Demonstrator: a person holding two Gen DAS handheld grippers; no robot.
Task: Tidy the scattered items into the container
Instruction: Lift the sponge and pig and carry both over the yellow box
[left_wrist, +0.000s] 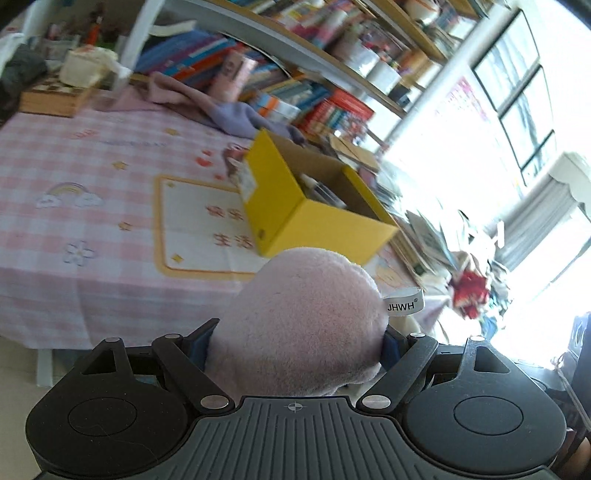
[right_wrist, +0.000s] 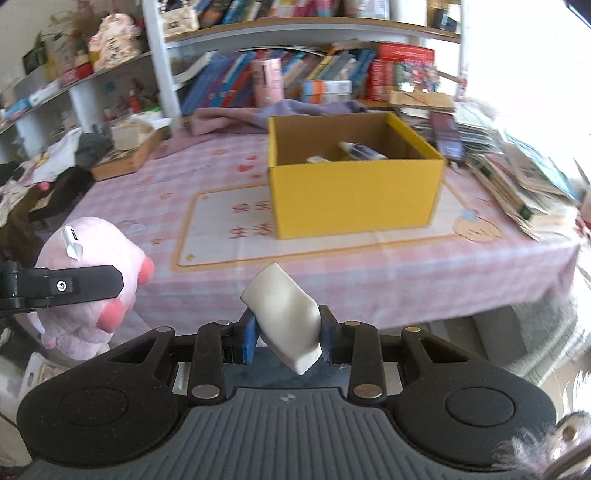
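Before the table (right_wrist: 332, 273), 1 pink plush (left_wrist: 303, 325) clamped in the left claw (left_wrist: 297, 341), 1 white tube (right_wrist: 284, 314) in the right claw (right_wrist: 288, 338), 1 yellow box (right_wrist: 354, 192) beyond.

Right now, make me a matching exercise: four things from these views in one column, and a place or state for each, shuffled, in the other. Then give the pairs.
Things:
1. pink plush toy
2. white squeeze tube
3. yellow box
4. purple cloth

Places or states:
A. standing open on the pink checked tablecloth
B. clamped in the right gripper
C. lying crumpled behind the box, by the books
D. held in the left gripper

Pairs: 1-D, 2-B, 3-A, 4-C
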